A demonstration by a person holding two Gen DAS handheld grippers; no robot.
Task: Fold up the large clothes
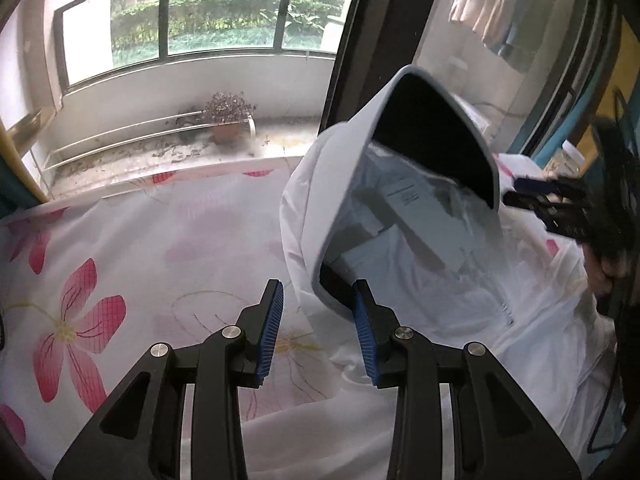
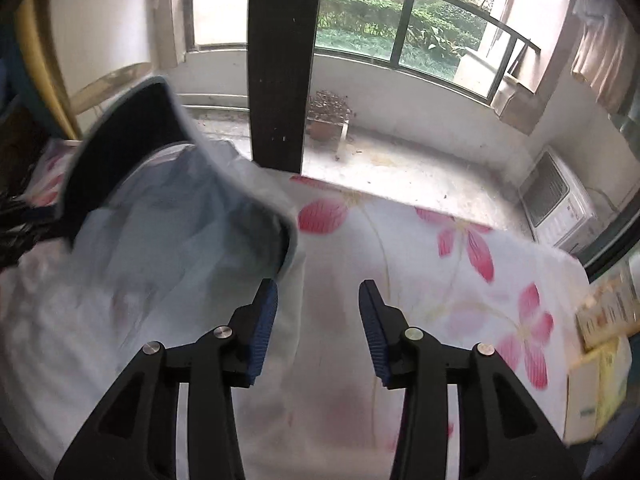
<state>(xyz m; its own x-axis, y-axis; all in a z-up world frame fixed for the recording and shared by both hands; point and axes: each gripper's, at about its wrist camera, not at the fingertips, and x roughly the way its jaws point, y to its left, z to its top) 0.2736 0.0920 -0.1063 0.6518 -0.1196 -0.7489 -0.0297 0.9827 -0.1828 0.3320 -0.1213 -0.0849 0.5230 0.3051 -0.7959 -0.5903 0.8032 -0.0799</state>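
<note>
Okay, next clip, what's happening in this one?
A person with a claw in each hand is folding a white hooded jacket on a bed with a floral sheet. The hood, with its dark brim, stands up above the body of the jacket. The left claw and the right claw both stand open on either side of the hood with nothing between their pads. No fold looks finished yet.

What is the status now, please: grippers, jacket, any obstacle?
Left gripper open, right gripper open, nothing gripped. White hooded jacket unfolded on floral sheet, hood brim standing up. Nothing in the way.
</note>
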